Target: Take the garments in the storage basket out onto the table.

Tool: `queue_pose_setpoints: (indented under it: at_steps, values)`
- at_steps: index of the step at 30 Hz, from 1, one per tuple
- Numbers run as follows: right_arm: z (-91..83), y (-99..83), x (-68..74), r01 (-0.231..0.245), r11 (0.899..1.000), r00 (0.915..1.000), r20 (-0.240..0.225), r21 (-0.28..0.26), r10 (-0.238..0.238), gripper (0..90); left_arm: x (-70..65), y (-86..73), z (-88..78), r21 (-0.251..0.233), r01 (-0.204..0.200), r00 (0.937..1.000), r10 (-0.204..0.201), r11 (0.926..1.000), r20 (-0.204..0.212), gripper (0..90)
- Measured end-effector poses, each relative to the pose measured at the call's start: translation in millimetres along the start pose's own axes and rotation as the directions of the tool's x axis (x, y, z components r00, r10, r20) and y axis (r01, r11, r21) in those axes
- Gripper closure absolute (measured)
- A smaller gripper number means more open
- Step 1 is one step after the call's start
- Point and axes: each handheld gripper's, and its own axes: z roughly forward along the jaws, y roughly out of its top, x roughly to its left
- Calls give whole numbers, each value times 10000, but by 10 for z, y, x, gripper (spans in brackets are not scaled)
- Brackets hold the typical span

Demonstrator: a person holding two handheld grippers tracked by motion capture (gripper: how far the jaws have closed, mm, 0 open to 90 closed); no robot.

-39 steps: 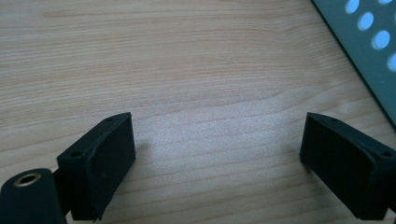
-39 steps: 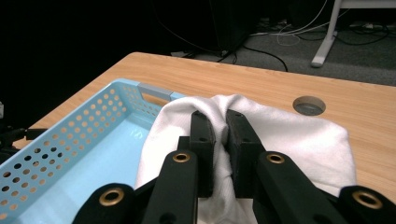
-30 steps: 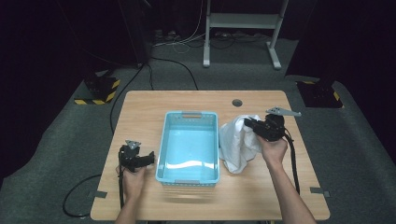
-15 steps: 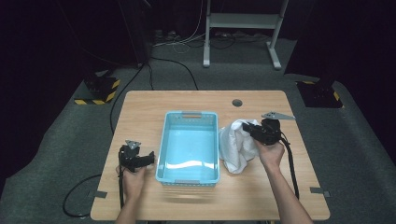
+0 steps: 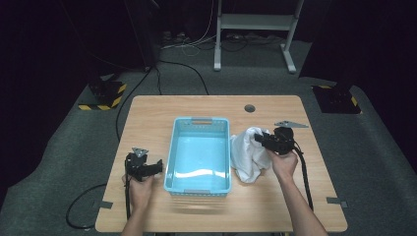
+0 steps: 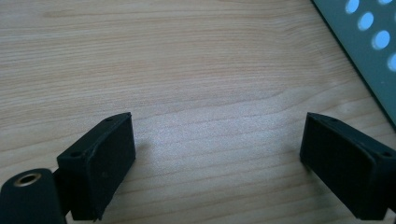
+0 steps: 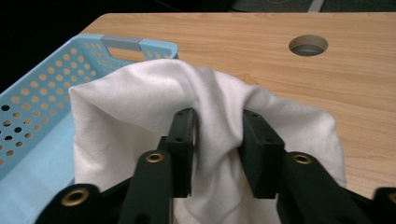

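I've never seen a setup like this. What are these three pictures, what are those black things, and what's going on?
There is no robot: a person at a wooden table holds a black two-jawed tool in each hand. The high view looks down from above. The other two pictures come from small cameras riding on each tool, looking along its jaws. A light blue perforated basket sits mid-table. The right tool pinches a fold of a white cloth beside the basket. The left tool hangs open over bare wood, holding nothing.
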Motion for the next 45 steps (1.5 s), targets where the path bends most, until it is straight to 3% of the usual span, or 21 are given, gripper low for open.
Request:
queue_pose_setpoints:
  at_steps: [8,15,26,45]
  values:
    - [22,-4,3,40,10000,9997,230,20,-40,433,0,0,0,2,-3,10000,3,10000,-1,105]
    - [-9,3,7,165,9996,9999,19,-247,-165,366,0,0,0,1,-3,10000,3,10000,-1,105]
    - [-92,24,23,525,9970,9982,-257,-577,-540,327,0,0,0,-1,2,10000,-2,10000,1,105]
    - [-236,53,-9,616,9937,9973,-350,-935,-652,315,0,0,0,1,-3,10000,3,10000,-2,105]
